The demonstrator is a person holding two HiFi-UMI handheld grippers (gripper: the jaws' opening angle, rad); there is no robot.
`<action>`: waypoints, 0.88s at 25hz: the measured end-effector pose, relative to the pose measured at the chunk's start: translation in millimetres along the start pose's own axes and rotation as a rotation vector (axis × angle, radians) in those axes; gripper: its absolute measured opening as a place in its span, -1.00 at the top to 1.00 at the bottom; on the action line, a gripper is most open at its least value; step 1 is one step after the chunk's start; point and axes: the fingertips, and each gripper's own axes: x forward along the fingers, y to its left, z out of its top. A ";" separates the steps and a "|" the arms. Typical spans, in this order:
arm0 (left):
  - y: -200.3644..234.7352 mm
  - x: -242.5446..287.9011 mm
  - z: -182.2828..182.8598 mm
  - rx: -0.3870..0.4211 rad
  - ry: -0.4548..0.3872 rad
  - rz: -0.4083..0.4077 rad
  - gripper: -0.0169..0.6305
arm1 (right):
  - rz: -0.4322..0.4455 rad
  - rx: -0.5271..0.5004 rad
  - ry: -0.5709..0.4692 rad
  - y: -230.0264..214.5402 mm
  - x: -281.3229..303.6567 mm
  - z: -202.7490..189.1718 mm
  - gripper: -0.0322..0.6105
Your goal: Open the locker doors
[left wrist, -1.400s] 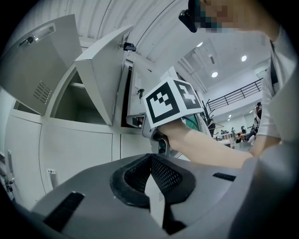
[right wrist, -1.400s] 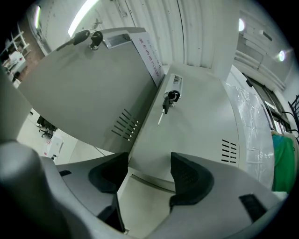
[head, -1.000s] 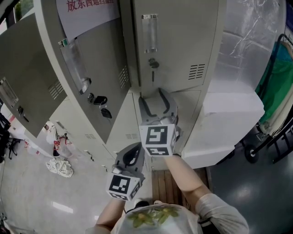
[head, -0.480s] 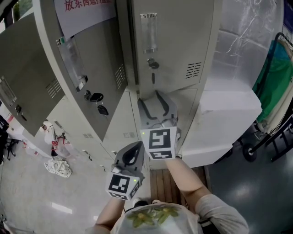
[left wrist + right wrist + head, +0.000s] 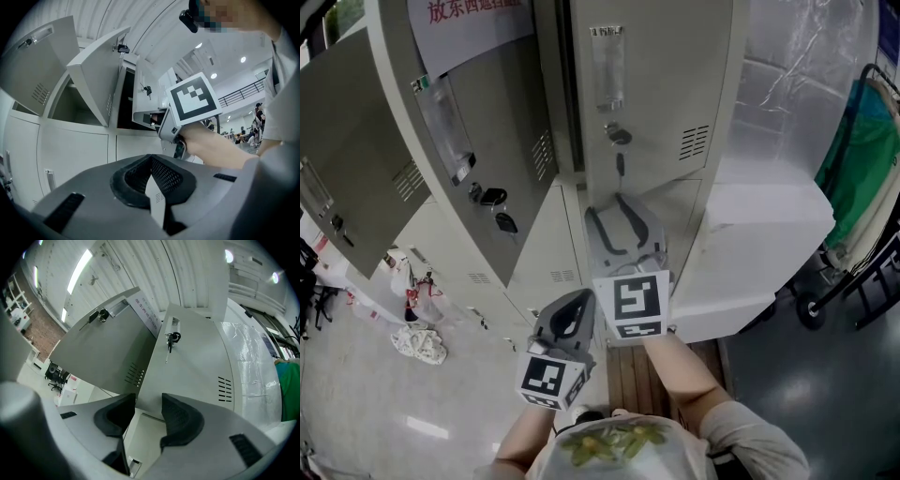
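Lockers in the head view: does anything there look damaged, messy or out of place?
Nothing looks damaged. Two small oddities: a crumpled pale bundle lies on the floor at lower left, and clear plastic sheeting covers the cabinet side at right. A key hangs from the lock of the shut door.

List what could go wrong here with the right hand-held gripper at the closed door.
1. The right hand-held gripper, whose jaws have just been closing with nothing clamped, sits near the thin lower corner of the closed door; it might slip off.
2. A key hangs in its lock; if still locked, pulling may only strain it.
3. The open neighbouring door is close and could be knocked.
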 end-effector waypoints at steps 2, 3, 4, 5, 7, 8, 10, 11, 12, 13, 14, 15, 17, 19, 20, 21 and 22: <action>-0.8 0.3 0.1 0.002 0.003 0.000 0.86 | 0.005 0.006 -0.004 0.1 -4.0 0.4 0.31; -1.0 0.5 0.7 0.004 0.004 0.000 0.86 | 0.008 0.009 -0.006 0.2 -6.0 0.7 0.32; -1.1 0.7 1.5 0.006 0.003 0.000 0.86 | 0.011 0.010 -0.007 0.3 -7.8 1.3 0.33; -1.3 1.0 2.3 0.007 0.000 -0.002 0.86 | 0.014 0.011 -0.009 0.4 -9.6 2.0 0.34; -2.2 1.6 3.6 0.007 -0.004 -0.007 0.86 | 0.019 0.014 -0.012 0.4 -13.7 3.4 0.36; -3.0 1.8 4.0 0.007 -0.004 -0.009 0.86 | 0.022 0.015 -0.014 0.3 -16.0 3.9 0.37; -4.7 2.4 4.1 0.008 -0.003 -0.014 0.86 | 0.026 0.018 -0.018 0.3 -20.6 4.8 0.39; -5.4 2.9 3.8 0.009 -0.004 -0.017 0.86 | 0.028 0.019 -0.020 0.3 -22.9 5.2 0.40; -6.1 3.4 3.7 0.010 -0.005 -0.020 0.86 | 0.029 0.020 -0.023 0.3 -25.1 5.6 0.42; -6.7 3.7 3.9 0.011 -0.006 -0.022 0.86 | 0.030 0.020 -0.026 0.3 -27.3 6.1 0.43; -7.4 4.0 4.3 0.011 -0.007 -0.025 0.86 | 0.031 0.020 -0.029 0.3 -29.4 6.6 0.45; -8.1 4.3 4.8 0.011 -0.008 -0.028 0.86 | 0.031 0.021 -0.031 0.2 -31.5 7.0 0.46; -9.4 5.0 5.4 0.013 -0.008 -0.033 0.86 | 0.033 0.027 -0.035 -0.1 -34.9 7.6 0.48; -10.4 5.8 5.5 0.015 -0.007 -0.038 0.86 | 0.037 0.037 -0.045 -0.7 -37.1 8.9 0.48; -10.9 6.3 5.4 0.015 -0.006 -0.040 0.86 | 0.040 0.042 -0.053 -1.1 -38.0 9.8 0.49; -11.5 6.8 5.2 0.014 -0.006 -0.043 0.86 | 0.042 0.047 -0.057 -1.5 -39.1 10.5 0.49; -12.2 7.5 4.9 0.013 -0.007 -0.046 0.86 | 0.043 0.052 -0.057 -1.9 -40.7 10.8 0.49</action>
